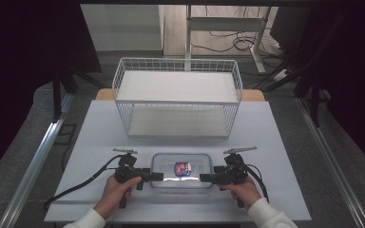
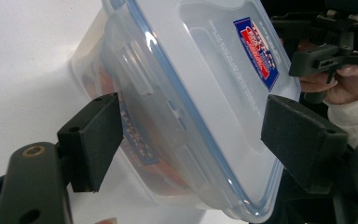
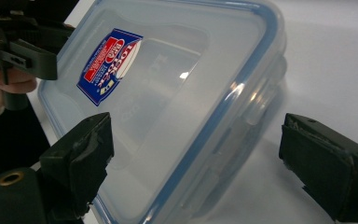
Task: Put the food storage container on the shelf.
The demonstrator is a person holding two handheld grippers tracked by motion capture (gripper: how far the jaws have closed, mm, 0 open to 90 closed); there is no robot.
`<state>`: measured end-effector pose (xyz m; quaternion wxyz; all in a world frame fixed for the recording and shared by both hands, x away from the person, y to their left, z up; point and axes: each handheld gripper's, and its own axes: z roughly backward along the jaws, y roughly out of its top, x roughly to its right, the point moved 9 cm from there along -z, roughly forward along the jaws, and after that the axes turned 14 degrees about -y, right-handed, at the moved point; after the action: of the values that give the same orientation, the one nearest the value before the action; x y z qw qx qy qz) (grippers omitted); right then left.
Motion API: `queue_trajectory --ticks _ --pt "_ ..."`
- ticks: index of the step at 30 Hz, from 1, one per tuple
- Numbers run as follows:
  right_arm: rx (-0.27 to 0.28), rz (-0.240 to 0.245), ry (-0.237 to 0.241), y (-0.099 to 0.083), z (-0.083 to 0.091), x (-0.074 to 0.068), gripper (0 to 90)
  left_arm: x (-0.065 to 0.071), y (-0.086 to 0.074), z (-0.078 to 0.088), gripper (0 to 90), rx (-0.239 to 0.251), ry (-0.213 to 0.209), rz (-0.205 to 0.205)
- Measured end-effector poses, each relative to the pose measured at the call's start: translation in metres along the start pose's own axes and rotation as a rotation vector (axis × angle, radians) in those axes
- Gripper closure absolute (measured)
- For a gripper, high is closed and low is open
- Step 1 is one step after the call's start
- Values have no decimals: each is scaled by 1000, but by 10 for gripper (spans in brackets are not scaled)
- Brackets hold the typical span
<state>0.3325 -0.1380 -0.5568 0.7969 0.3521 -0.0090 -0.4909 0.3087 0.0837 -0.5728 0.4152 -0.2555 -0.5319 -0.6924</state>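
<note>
Both my grippers, left (image 1: 158, 176) and right (image 1: 204, 178), gape unclamped around opposite short ends of the lidded box (image 1: 181, 170), its long axis running between them.

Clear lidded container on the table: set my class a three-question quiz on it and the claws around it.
1. True or false: the container lies between the left claw and the right claw.
2. What stands behind it? A) a wire shelf rack B) a bucket C) a lamp
3. Fill in: the lid's sticker is red, white and ____.

Key: 1 true; 2 A; 3 blue.
</note>
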Motion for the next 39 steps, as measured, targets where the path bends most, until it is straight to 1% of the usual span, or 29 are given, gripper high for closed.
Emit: queue_trajectory --ticks 5,8,10,11,13,16,18,19,21,23,25,30,34,39 --pt "-12 -32 28 1 -2 0 122 0 0 1 209 0 -4 9" --pt "-23 -52 63 0 -3 -3 168 1 2 3 234 13 -11 10" --pt "-39 -71 70 -1 -2 -3 190 2 4 5 245 27 -23 4" --pt "-38 -78 73 -1 -1 -2 206 3 5 6 251 31 -24 5" --pt "-35 -103 84 0 1 0 250 2 4 6 268 32 -18 3" --pt "-33 -121 95 0 2 2 284 2 4 6 290 32 -11 7" --pt "-39 -127 99 0 3 2 290 2 5 7 309 34 -4 9" --pt "-35 -122 98 0 3 3 293 2 5 7 314 33 -1 5" --pt "-41 -135 104 0 4 3 304 2 5 8 329 33 3 -1" --pt "-36 -140 109 0 4 4 323 2 5 9 343 31 3 -9" --pt "-36 -149 117 0 6 4 342 4 4 9 359 35 4 -5" --pt "-30 -156 121 0 10 4 377 6 4 11 393 44 2 -12" --pt "-35 -174 132 0 13 4 408 7 4 12 412 48 2 -17" --pt "-34 -179 135 -1 16 4 444 10 4 14 436 56 1 -24"
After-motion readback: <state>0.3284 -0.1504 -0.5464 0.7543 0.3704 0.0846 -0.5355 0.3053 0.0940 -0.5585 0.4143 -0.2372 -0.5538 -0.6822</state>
